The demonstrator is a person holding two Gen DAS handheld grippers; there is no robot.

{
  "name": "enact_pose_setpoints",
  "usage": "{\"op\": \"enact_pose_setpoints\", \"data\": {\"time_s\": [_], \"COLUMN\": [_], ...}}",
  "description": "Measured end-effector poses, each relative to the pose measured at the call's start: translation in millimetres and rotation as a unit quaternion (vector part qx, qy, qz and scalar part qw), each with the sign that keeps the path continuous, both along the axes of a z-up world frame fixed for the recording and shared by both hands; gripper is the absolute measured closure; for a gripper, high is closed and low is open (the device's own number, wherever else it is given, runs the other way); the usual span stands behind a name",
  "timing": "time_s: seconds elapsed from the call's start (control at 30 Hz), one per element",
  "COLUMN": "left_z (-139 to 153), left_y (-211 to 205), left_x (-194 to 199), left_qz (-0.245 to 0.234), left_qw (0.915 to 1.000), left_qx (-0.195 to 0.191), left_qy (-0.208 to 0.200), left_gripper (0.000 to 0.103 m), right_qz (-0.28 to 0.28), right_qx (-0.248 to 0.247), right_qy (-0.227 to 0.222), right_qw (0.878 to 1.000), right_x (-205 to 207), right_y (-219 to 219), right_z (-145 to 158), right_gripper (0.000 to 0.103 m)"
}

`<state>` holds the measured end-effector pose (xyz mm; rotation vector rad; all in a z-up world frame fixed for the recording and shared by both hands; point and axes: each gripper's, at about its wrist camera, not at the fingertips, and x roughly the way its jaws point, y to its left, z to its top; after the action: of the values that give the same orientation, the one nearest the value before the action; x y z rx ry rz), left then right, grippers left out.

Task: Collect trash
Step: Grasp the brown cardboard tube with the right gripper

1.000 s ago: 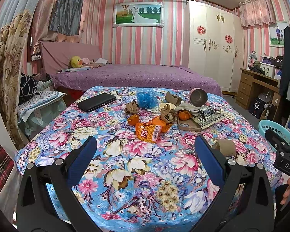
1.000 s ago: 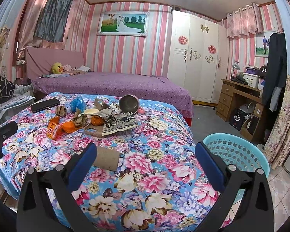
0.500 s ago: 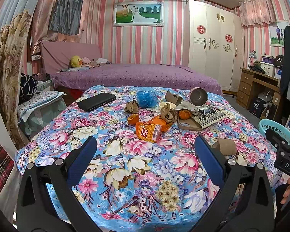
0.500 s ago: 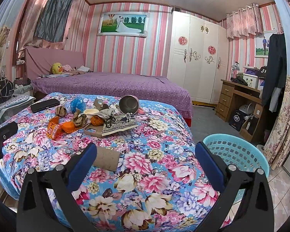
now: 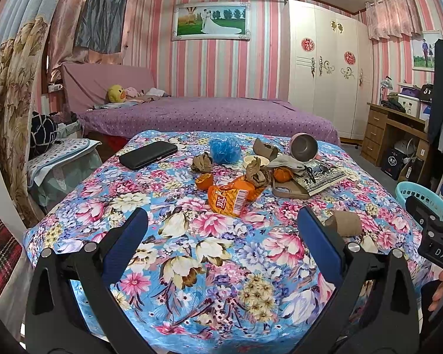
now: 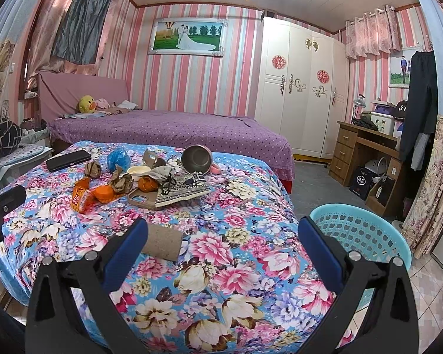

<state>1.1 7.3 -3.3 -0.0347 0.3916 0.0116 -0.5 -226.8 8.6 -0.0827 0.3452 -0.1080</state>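
Left wrist view: left claw (image 5: 221, 236) spread wide, empty, hovering over the near edge of the bench (image 5: 192, 265) with its floral cloth. Right claw (image 6: 223, 239) likewise spread and empty; its left finger sits just in front of the cardboard tube (image 6: 162, 242), no contact visible. Trash is on the bench: the tube alone near the front, and a cluster further back of orange snack wrapper (image 5: 227, 200), crumpled brown paper wads (image 5: 258, 174), orange peel (image 5: 204, 181) and a blue plastic wad (image 5: 225, 150). Mixed in are non-trash items: phone case (image 5: 288, 191), booklet (image 5: 322, 177), metal mug (image 5: 304, 147), black wallet (image 5: 147, 155). Blue basket (image 6: 360, 233) stands on the floor at the right side of the bench, close to the right claw. Judgement: no pickup begun yet. Tube looks the best first target, nearest and isolated. Approach with fingers straddling it across its width, close gently as cardboard crushes, lift clear of the cloth so the fabric is not pinched, then release over the basket. For the cluster, take the wrapper by a free edge, avoiding the phone case beside it.
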Motion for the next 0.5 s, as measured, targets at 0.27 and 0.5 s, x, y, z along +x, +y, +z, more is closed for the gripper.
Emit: {"op": "enact_pose_setpoints", "data": {"time_s": [0.27,0.5], "left_z": [5,20], "left_y": [3,18], "left_x": [8,27], "left_qz": [0.004,0.0], "left_qw": [1.0,0.9999], "left_qx": [0.006,0.01], "left_qy": [0.005,0.004], "left_gripper": [0.005,0.005], "right_qz": [0.008,0.005], "right_qx": [0.019,0.015], "right_qy": [0.007,0.022], "right_qw": [1.0,1.0], "right_x": [7,25], "right_y": [1,10], "right_z": [-1,-1], "right_gripper": [0.004,0.004]}}
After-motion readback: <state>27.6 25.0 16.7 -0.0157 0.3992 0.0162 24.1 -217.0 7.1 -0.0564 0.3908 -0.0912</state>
